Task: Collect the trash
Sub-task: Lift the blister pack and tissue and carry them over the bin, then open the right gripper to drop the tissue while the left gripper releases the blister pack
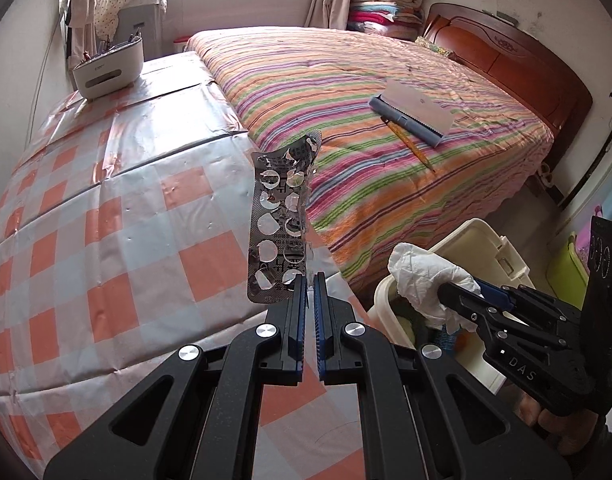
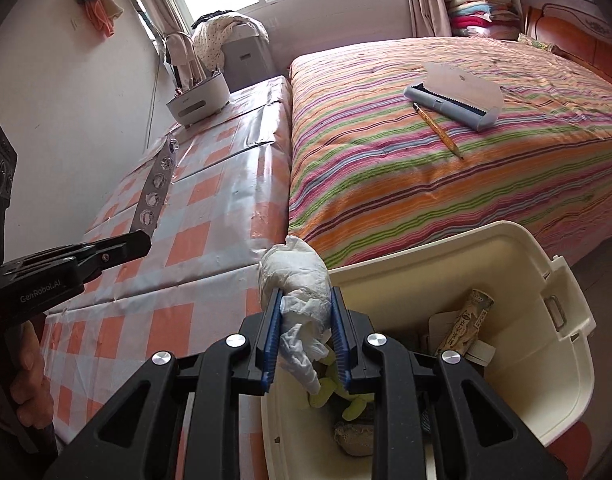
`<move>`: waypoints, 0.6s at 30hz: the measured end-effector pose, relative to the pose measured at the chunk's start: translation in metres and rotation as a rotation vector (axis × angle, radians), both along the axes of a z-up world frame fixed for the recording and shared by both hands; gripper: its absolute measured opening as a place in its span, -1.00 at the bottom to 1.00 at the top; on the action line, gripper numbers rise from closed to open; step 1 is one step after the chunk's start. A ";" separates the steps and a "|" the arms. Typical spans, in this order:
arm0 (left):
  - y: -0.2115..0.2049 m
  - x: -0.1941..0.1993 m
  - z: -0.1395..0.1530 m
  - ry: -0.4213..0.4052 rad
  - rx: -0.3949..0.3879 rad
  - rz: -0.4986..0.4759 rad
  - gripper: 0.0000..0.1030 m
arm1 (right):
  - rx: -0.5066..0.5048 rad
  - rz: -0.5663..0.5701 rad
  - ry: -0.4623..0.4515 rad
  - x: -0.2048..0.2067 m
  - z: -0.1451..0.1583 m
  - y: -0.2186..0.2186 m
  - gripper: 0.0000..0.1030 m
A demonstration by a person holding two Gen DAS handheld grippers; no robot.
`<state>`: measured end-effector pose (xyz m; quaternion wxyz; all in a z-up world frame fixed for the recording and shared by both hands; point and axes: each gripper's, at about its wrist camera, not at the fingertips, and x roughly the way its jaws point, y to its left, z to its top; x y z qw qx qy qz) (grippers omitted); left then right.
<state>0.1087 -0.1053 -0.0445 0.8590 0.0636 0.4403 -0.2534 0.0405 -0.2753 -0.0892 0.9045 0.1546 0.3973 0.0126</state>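
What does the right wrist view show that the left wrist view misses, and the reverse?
Right wrist only: the bin's inside, with a printed wrapper and yellow-green scraps.
Left wrist only: the blister pack's foil face with burst pockets, pinched at its lower edge by the shut left claw.
Both: the tissue gripped in the right claw over the bin, the checked table, and the striped bed with a pencil.

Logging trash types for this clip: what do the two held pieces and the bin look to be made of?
Blister pack in left gripper: shiny foil, torn pockets. Tissue in right gripper: soft white paper, crumpled. Bin: smooth cream plastic, probably.
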 end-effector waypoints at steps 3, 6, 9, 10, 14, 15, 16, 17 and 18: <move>-0.014 -0.011 0.003 -0.001 -0.008 -0.036 -0.92 | -0.015 -0.050 -0.001 -0.008 0.000 -0.015 -0.56; -0.028 -0.021 0.006 -0.008 -0.007 -0.070 -0.92 | -0.022 -0.098 -0.004 -0.017 0.000 -0.029 -0.56; -0.040 -0.031 0.007 -0.016 -0.003 -0.099 -0.92 | -0.021 -0.141 -0.004 -0.023 0.001 -0.042 -0.56; -0.044 -0.034 0.007 -0.017 0.000 -0.108 -0.92 | -0.021 -0.150 -0.003 -0.025 0.000 -0.045 -0.56; -0.056 -0.043 0.006 -0.018 0.008 -0.133 -0.92 | -0.022 -0.181 0.003 -0.030 -0.001 -0.055 -0.56; -0.059 -0.044 0.005 -0.017 0.010 -0.137 -0.92 | -0.022 -0.187 0.006 -0.030 -0.002 -0.056 -0.55; -0.060 -0.045 0.005 -0.017 0.012 -0.139 -0.92 | -0.020 -0.189 0.012 -0.031 -0.003 -0.058 -0.55; -0.061 -0.046 0.004 -0.015 0.013 -0.143 -0.92 | -0.015 -0.191 0.016 -0.031 -0.004 -0.059 -0.55; -0.063 -0.047 0.003 -0.013 0.015 -0.148 -0.92 | -0.015 -0.193 0.018 -0.031 -0.004 -0.059 -0.51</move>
